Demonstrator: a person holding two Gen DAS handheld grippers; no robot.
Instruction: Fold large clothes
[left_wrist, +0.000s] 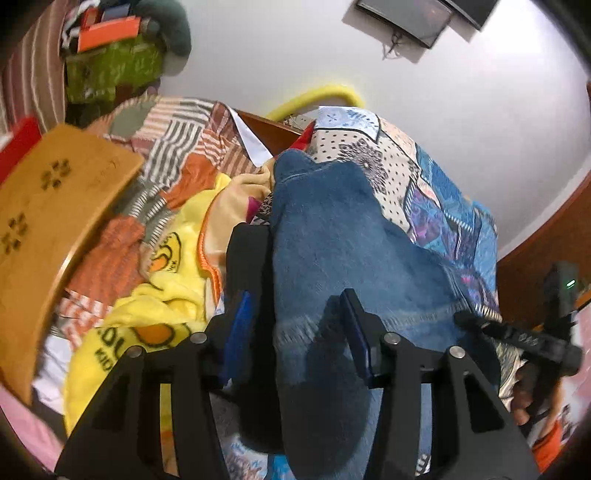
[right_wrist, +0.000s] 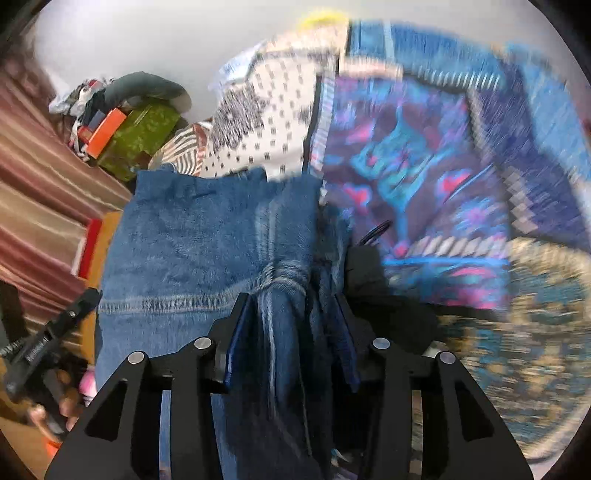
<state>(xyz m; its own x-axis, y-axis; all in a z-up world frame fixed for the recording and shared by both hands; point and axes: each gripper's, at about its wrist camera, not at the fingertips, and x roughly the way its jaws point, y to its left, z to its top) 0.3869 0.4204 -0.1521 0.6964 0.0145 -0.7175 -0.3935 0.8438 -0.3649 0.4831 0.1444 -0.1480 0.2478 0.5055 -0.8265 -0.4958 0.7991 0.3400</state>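
Note:
A pair of blue denim jeans (left_wrist: 332, 236) hangs lifted between both grippers, over a bed. My left gripper (left_wrist: 299, 328) is shut on a thick fold of the jeans, the cloth filling the gap between its blue pads. In the right wrist view the jeans (right_wrist: 192, 240) spread to the left, with a stitched hem across them. My right gripper (right_wrist: 291, 325) is shut on a bunched seam of the jeans. The right gripper also shows at the right edge of the left wrist view (left_wrist: 546, 332), and the left gripper at the left edge of the right wrist view (right_wrist: 48, 339).
A patterned blue and white bedspread (left_wrist: 436, 192) covers the bed. A yellow duck blanket (left_wrist: 162, 288) and a striped patchwork cloth (left_wrist: 177, 147) lie at left, beside a wooden board (left_wrist: 48, 221). A green box (left_wrist: 114, 70) with clutter stands by the wall. A wooden bed frame (left_wrist: 546, 236) runs along the right.

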